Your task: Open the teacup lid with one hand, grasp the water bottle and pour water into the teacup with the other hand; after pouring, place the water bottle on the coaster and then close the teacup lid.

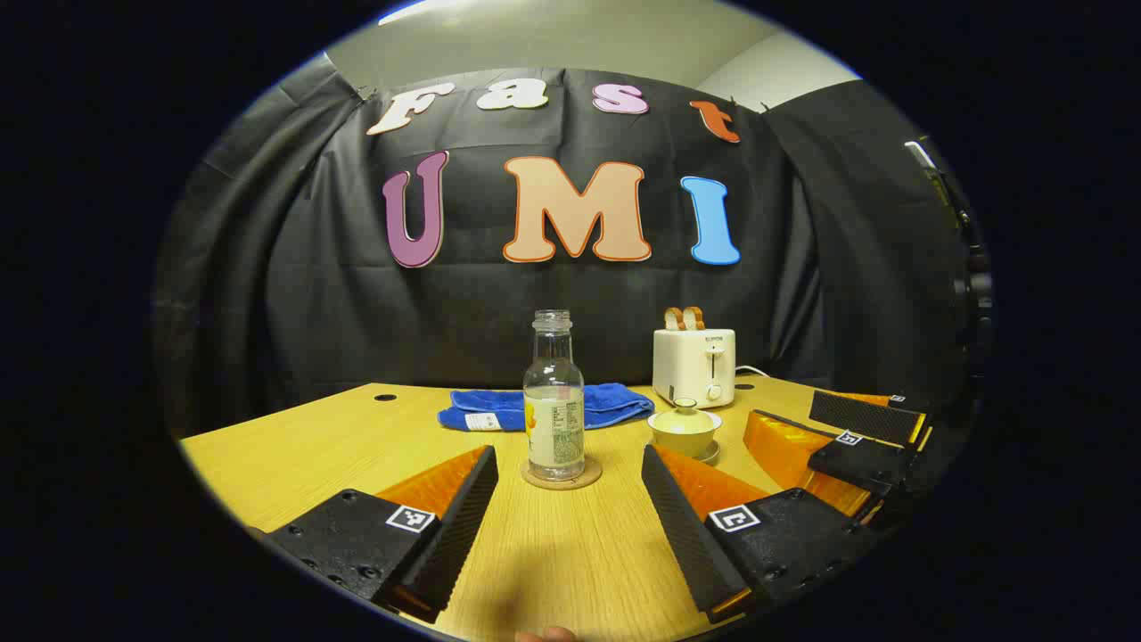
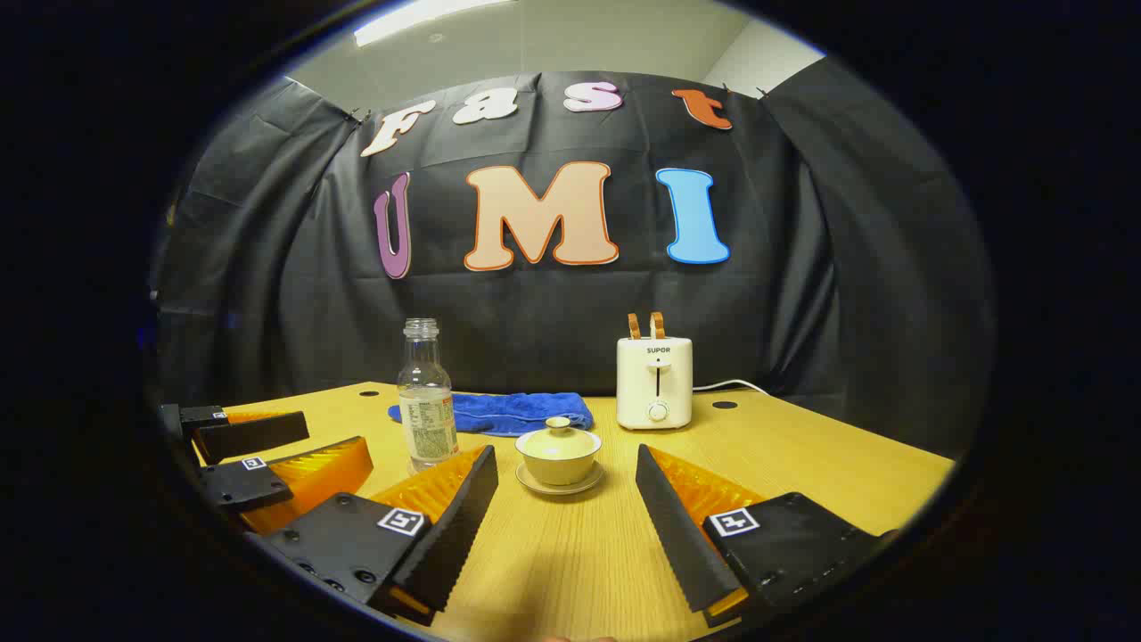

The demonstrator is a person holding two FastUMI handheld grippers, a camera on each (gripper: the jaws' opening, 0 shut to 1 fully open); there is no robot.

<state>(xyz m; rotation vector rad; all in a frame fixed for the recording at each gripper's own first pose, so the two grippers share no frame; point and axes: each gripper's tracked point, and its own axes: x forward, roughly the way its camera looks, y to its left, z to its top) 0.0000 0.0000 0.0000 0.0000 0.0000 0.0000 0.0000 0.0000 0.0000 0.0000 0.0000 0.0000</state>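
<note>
Both my tongs, left tongs (image 1: 568,499) and right tongs (image 2: 566,495), hang spread and empty over the tabletop (image 1: 294,455), water bottle (image 1: 554,401) standing on its coaster (image 1: 562,475), teacup (image 2: 558,453) lidded beside it, so nothing's begun yet.

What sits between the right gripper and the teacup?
Only bare table between the open right gripper and the lidded teacup, in the right gripper view.

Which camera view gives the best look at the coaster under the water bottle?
The left gripper view: the coaster lies centred between the fingers, its round rim plain under the water bottle. In the right gripper view, a finger hides the bottle's base, so the coaster cannot be made out.
</note>
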